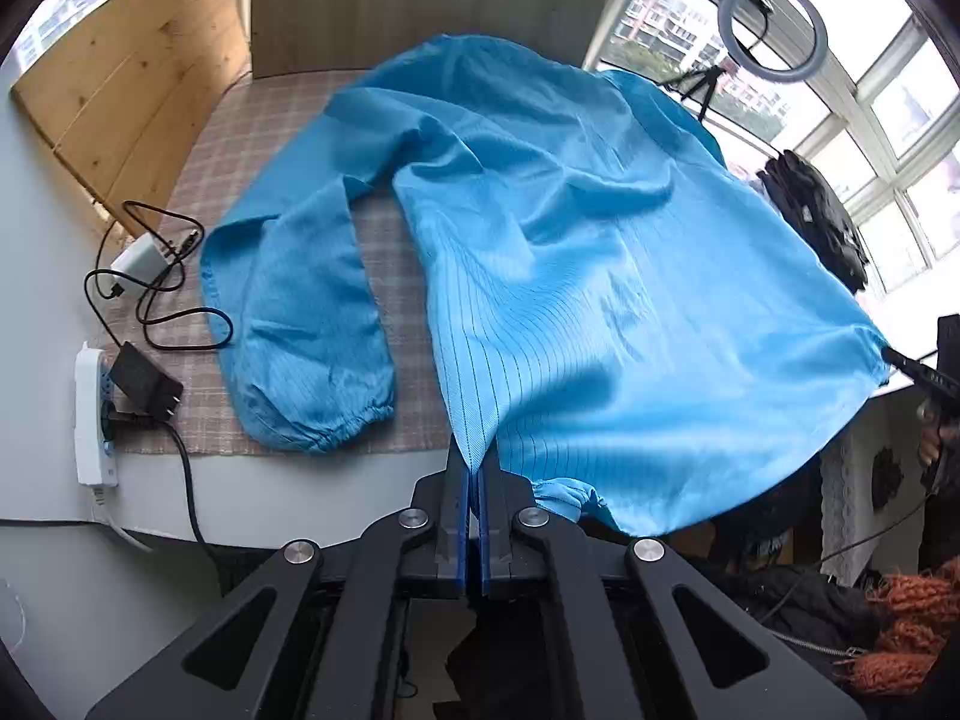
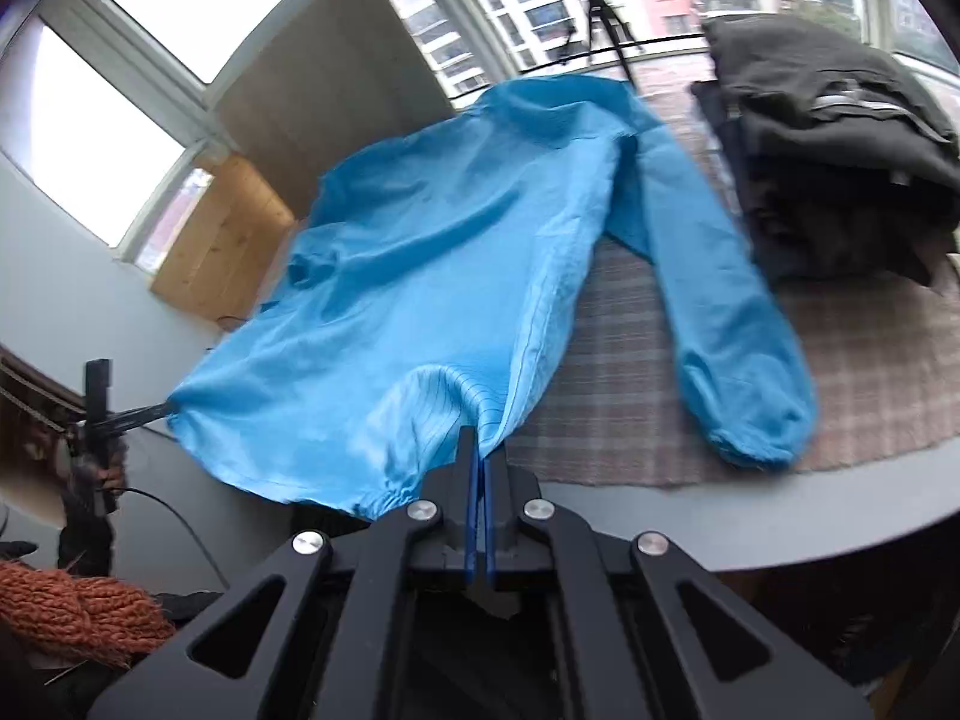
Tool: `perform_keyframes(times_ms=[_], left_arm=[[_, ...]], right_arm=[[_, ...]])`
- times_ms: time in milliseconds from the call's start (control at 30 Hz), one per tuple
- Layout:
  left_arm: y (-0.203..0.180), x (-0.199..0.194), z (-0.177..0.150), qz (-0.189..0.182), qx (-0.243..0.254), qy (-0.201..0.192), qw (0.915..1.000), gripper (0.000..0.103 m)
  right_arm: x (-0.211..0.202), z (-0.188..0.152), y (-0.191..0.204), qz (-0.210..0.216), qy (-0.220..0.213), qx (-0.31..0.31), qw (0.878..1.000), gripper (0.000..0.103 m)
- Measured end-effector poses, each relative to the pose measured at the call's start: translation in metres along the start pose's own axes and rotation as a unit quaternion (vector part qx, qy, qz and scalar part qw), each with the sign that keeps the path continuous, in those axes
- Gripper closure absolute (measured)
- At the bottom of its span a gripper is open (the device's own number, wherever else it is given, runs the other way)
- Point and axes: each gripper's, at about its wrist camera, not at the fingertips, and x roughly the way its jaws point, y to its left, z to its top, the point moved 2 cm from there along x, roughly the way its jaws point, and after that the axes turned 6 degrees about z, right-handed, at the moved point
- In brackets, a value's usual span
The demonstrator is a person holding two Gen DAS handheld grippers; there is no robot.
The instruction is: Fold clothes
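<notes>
1. Left wrist view: the left gripper (image 1: 477, 468) is pressed together and pinches the bottom edge of the blue jacket (image 1: 570, 252). The jacket lies mostly on the checked cloth (image 1: 270, 138), and its near edge is lifted off the cloth.
2. Far to the right of the jacket, the right gripper (image 1: 900, 363) pinches the other bottom corner. The edge between the two grippers hangs a bit loose.
3. One sleeve (image 1: 300, 324) lies flat on the checked cloth, left of the jacket's body. A black cable (image 1: 156, 300) and a charger (image 1: 141, 258) sit just left of that sleeve.
4. Right wrist view: the right gripper (image 2: 480, 462) is squeezed shut on the jacket's hem. The other sleeve (image 2: 732, 348) lies on the checked cloth to the right of the jacket's body.
5. A pile of dark clothes (image 2: 840, 150) sits right of the jacket, near that sleeve.
6. The step looks like lifting the bottom edge to fold it toward the collar.
7. To do it well: keep both pinches tight, lift both corners evenly, and pull them apart a little so the edge goes straight.
8. Carry the edge over slowly, so the sleeves stay flat and nothing bumps the dark pile or the cable.
</notes>
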Motion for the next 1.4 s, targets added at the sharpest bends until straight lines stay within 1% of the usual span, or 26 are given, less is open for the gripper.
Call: perform_keyframes(times_ms=[33, 100, 133, 200, 233, 300, 333, 367, 467, 500, 600, 667, 700, 733, 767, 833, 900, 967, 1000, 1067, 1133, 1167, 1267, 1300, 1333, 1400], left_arm=[[-0.002, 0.013, -0.001, -0.004, -0.001, 0.013, 0.9999, 0.101], [-0.010, 0.053, -0.012, 0.006, 0.020, 0.051, 0.9985, 0.098], [-0.013, 0.072, -0.021, 0.020, 0.030, 0.076, 0.9965, 0.098], [-0.021, 0.105, -0.043, 0.019, 0.042, 0.128, 0.9907, 0.098], [-0.022, 0.114, -0.052, 0.017, 0.040, 0.146, 0.9884, 0.098], [-0.023, 0.113, -0.062, 0.007, 0.036, 0.155, 0.9873, 0.097], [-0.022, 0.106, -0.059, 0.008, 0.035, 0.146, 0.9886, 0.094], [-0.021, 0.097, -0.054, 0.010, 0.034, 0.134, 0.9903, 0.095], [-0.017, 0.071, -0.039, 0.017, 0.031, 0.099, 0.9944, 0.093], [-0.015, 0.063, -0.031, 0.026, 0.031, 0.085, 0.9956, 0.093], [-0.009, 0.044, 0.005, 0.048, 0.021, 0.040, 0.9979, 0.092], [-0.012, 0.032, 0.036, 0.062, 0.018, 0.006, 0.9979, 0.092], [-0.011, 0.027, 0.054, 0.074, 0.020, -0.014, 0.9970, 0.092], [-0.007, 0.023, 0.074, 0.080, 0.020, -0.027, 0.9962, 0.088], [-0.004, 0.019, 0.093, 0.083, 0.020, -0.036, 0.9957, 0.086], [-0.005, 0.013, 0.123, 0.100, 0.021, -0.055, 0.9932, 0.086], [-0.021, 0.019, 0.136, 0.100, 0.039, -0.056, 0.9927, 0.086], [-0.039, 0.027, 0.146, 0.097, 0.058, -0.055, 0.9920, 0.083], [-0.049, 0.035, 0.148, 0.097, 0.068, -0.052, 0.9916, 0.083], [-0.067, 0.052, 0.146, 0.071, 0.069, -0.041, 0.9943, 0.083], [-0.085, 0.069, 0.144, 0.045, 0.070, -0.028, 0.9962, 0.083], [-0.094, 0.076, 0.143, 0.043, 0.075, -0.022, 0.9960, 0.083], [-0.109, 0.080, 0.141, 0.026, 0.078, -0.009, 0.9966, 0.083], [-0.112, 0.076, 0.141, 0.026, 0.077, -0.009, 0.9966, 0.082], [-0.112, 0.070, 0.141, 0.035, 0.078, -0.012, 0.9963, 0.081], [-0.105, 0.054, 0.143, 0.051, 0.077, -0.022, 0.9955, 0.081]], right_arm=[[0.007, -0.002, -0.008, -0.029, 0.008, 0.000, 1.000, 0.102], [0.033, -0.011, -0.030, -0.081, 0.045, 0.006, 0.996, 0.102], [0.046, -0.017, -0.039, -0.101, 0.067, 0.007, 0.993, 0.102], [0.066, -0.032, -0.048, -0.128, 0.111, -0.002, 0.986, 0.102], [0.077, -0.039, -0.052, -0.141, 0.132, -0.006, 0.981, 0.102], [0.097, -0.053, -0.061, -0.167, 0.176, -0.015, 0.970, 0.102], [0.100, -0.056, -0.063, -0.174, 0.186, -0.018, 0.967, 0.101], [0.094, -0.050, -0.060, -0.174, 0.179, -0.020, 0.968, 0.101], [0.074, -0.019, -0.045, -0.175, 0.139, -0.038, 0.974, 0.100], [0.069, -0.008, -0.038, -0.171, 0.124, -0.047, 0.976, 0.100], [0.058, 0.030, -0.009, -0.131, 0.080, -0.082, 0.985, 0.099], [0.052, 0.059, 0.011, -0.104, 0.059, -0.106, 0.987, 0.098], [0.049, 0.075, 0.019, -0.096, 0.049, -0.123, 0.987, 0.095], [0.047, 0.091, 0.027, -0.099, 0.042, -0.141, 0.984, 0.093], [0.045, 0.104, 0.032, -0.108, 0.043, -0.159, 0.980, 0.092], [0.043, 0.124, 0.034, -0.132, 0.062, -0.192, 0.971, 0.092], [0.038, 0.128, 0.023, -0.152, 0.078, -0.203, 0.964, 0.092], [0.037, 0.128, 0.012, -0.155, 0.073, -0.200, 0.965, 0.091], [0.045, 0.127, 0.009, -0.142, 0.072, -0.199, 0.967, 0.089], [0.073, 0.119, 0.007, -0.102, 0.082, -0.198, 0.972, 0.088], [0.111, 0.109, 0.010, -0.063, 0.100, -0.199, 0.973, 0.088], [0.133, 0.104, 0.014, -0.049, 0.114, -0.202, 0.972, 0.088], [0.198, 0.094, 0.026, -0.038, 0.158, -0.225, 0.961, 0.088], [0.216, 0.092, 0.029, -0.037, 0.171, -0.230, 0.957, 0.088], [0.229, 0.088, 0.031, -0.035, 0.187, -0.234, 0.954, 0.088], [0.245, 0.076, 0.032, -0.035, 0.219, -0.251, 0.942, 0.088]])
